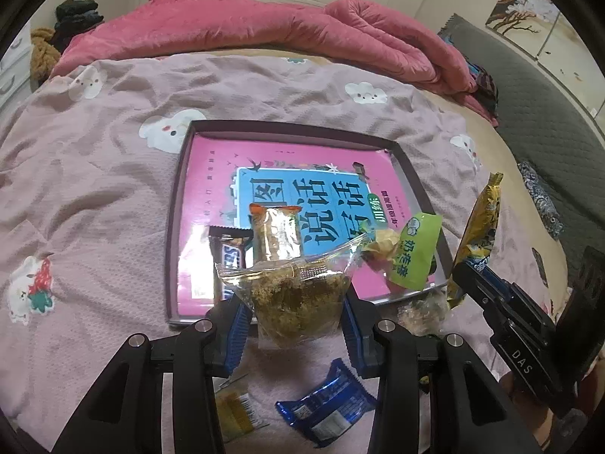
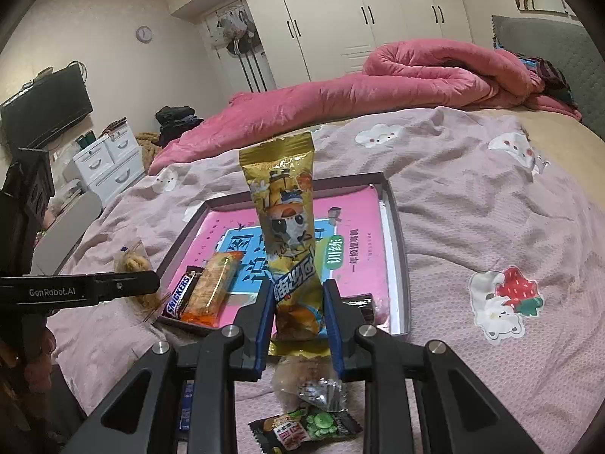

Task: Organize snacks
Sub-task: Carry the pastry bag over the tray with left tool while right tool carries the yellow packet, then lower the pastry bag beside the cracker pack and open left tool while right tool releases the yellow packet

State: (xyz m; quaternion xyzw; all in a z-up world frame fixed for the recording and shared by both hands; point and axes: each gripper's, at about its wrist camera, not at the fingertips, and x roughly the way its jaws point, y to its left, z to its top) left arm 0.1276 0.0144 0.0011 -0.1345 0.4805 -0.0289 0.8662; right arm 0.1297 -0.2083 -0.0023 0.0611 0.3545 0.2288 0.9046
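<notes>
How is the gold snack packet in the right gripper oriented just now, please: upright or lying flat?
Upright. The gold snack packet stands on end between the right gripper fingers, clamped near its lower end, its top seal pointing up above the tray.

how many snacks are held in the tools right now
2: a clear bag of brownish snack in the left tool, and a gold packet standing upright in the right tool.

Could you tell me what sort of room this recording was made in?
Most likely a home bedroom: the snacks lie on a bed with a cartoon-print sheet, a rolled pink quilt lies behind, and a white built-in wardrobe lines the wall.
</notes>
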